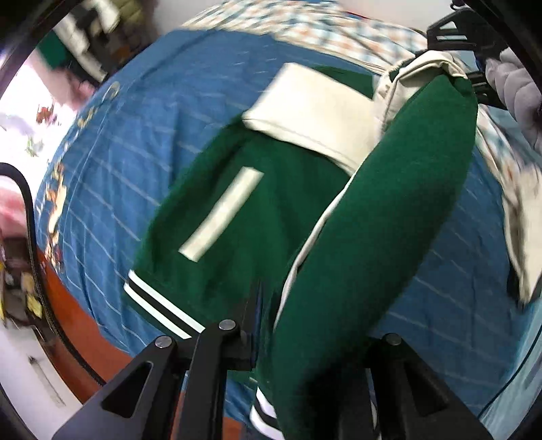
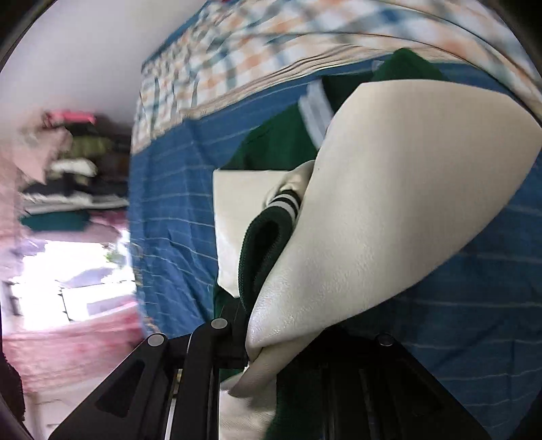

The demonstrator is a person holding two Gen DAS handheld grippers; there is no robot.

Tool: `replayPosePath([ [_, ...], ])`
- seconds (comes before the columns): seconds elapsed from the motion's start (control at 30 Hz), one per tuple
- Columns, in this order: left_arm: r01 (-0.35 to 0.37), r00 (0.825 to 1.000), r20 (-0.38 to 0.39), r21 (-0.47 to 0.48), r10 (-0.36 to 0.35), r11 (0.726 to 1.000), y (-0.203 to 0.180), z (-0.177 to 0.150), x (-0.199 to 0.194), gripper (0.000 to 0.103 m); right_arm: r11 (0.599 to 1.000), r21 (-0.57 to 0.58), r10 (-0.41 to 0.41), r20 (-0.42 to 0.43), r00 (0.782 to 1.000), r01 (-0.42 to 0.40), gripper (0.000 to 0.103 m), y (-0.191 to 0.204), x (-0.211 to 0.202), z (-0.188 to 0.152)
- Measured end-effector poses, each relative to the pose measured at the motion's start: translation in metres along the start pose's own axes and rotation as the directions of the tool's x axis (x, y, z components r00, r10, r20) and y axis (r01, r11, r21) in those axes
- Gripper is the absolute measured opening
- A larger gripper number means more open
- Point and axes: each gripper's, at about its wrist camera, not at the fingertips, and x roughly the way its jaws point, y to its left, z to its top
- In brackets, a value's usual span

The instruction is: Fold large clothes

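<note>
A green varsity jacket (image 1: 237, 210) with cream sleeves lies partly spread on a blue striped bed sheet (image 1: 135, 152). My left gripper (image 1: 281, 325) is shut on a green panel of the jacket (image 1: 379, 237), which rises from the bed up to its jaws. My right gripper (image 2: 267, 338) is shut on a fold of the cream sleeve (image 2: 389, 203), lifted off the sheet (image 2: 169, 203). A striped cuff (image 2: 284, 203) hangs beside that fold. In the left wrist view the right gripper (image 1: 454, 30) shows at the top right, at the jacket's cream end. The right-hand finger of each gripper is hidden by cloth.
A plaid quilt (image 1: 305, 23) lies along the far side of the bed (image 2: 254, 50). The orange wooden bed edge (image 1: 78, 331) runs at lower left. Blurred shelves with stacked clothes (image 2: 67, 169) stand beyond the bed. A grey-gloved hand (image 1: 515, 88) is at the right.
</note>
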Motion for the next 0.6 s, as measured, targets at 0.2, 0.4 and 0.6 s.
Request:
replayPosePath([
  [0.2,0.111,0.987,-0.085,-0.270,-0.139,0.956,0.118,0.018,0.058,0.023,0.977,-0.116,-0.189,-0.092,0.978,0.177,0.034,0.130,0.148,0.006],
  [0.4,0.139,0.987,-0.012,-0.449,-0.161,0.883,0.211,-0.001,0.054,0.069,0.998,-0.064,0.013,-0.163,0.987,-0.024,0.056,0.147,0.206,0.009],
  [0.6,0.150,0.984,-0.006,-0.505,-0.177,0.850,0.227,-0.037,0.045,0.069,0.989,-0.149,-0.023,-0.137,0.990,0.002,0.063,0.104,0.145,-0.014],
])
